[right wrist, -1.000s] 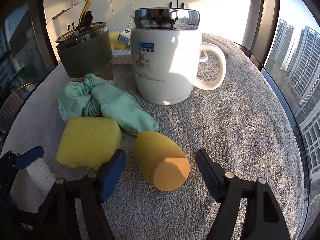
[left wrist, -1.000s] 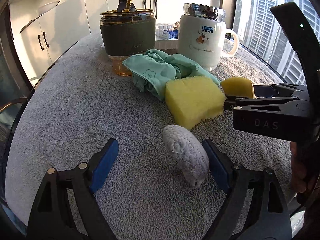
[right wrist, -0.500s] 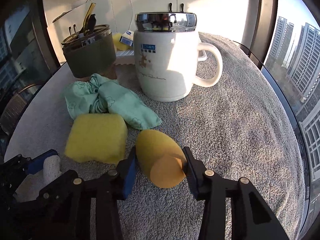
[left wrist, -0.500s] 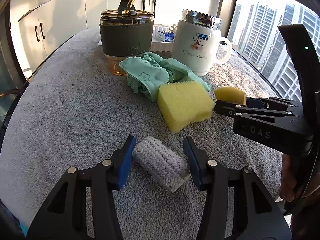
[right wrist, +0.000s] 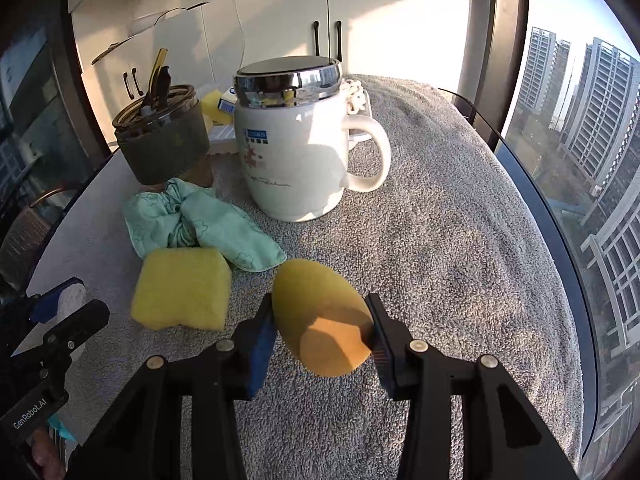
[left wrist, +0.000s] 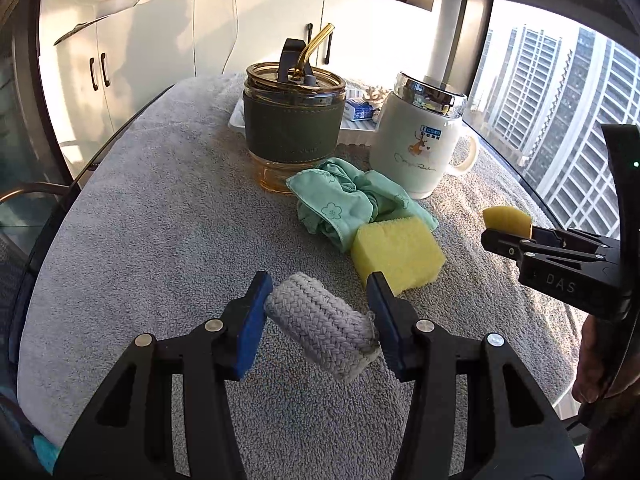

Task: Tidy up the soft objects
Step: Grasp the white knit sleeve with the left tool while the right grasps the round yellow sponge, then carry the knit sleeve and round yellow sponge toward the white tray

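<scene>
My left gripper (left wrist: 320,320) is shut on a grey braided rope roll (left wrist: 322,326), held just above the grey towel. In the right wrist view my right gripper (right wrist: 320,330) is shut on a rounded orange-yellow sponge (right wrist: 324,316), also lifted off the towel. That sponge (left wrist: 507,220) and the right gripper (left wrist: 506,236) show at the right of the left wrist view. A yellow block sponge (left wrist: 396,254) (right wrist: 182,288) lies between the two grippers. Behind it a crumpled mint-green cloth (left wrist: 348,204) (right wrist: 204,224) rests on the towel. The left gripper (right wrist: 60,304) appears at the left edge of the right wrist view.
A glass tumbler with a dark green sleeve and a gold straw (left wrist: 296,128) (right wrist: 164,140) stands behind the cloth. A white lidded mug (left wrist: 420,140) (right wrist: 296,148) stands to its right. A white tray (left wrist: 360,132) with small items sits at the back. The grey towel (left wrist: 160,220) covers the round table.
Both grippers closed, the left on the rope roll and the right on the rounded sponge, then both lifted their objects slightly off the towel.
</scene>
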